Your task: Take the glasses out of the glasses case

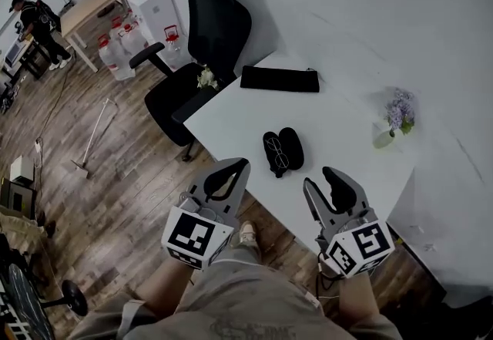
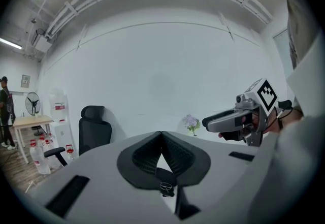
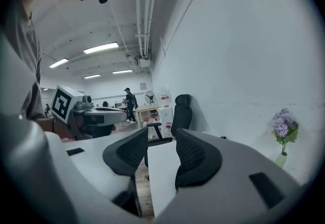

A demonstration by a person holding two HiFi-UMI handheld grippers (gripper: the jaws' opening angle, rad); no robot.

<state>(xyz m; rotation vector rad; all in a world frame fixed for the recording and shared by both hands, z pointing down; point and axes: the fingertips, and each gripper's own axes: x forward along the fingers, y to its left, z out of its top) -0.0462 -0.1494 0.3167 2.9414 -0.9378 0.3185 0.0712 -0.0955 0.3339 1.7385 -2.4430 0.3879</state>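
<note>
The left gripper (image 1: 240, 167), jaws closed empty, and the right gripper (image 1: 318, 179), jaws parted, are held at the near edge of the table (image 1: 231, 119). The glasses (image 1: 276, 154), apparently lying in the open glasses case (image 1: 292, 147) just beyond, should be pinched at the bridge.

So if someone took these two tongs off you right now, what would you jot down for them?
Left tongs: shut, empty.
Right tongs: open, empty.
Both hover at the near edge of the white table, short of the glasses case.
The case lies open; the glasses sit in its left half in the head view.
Done: case open. Left: lift the glasses out.
</note>
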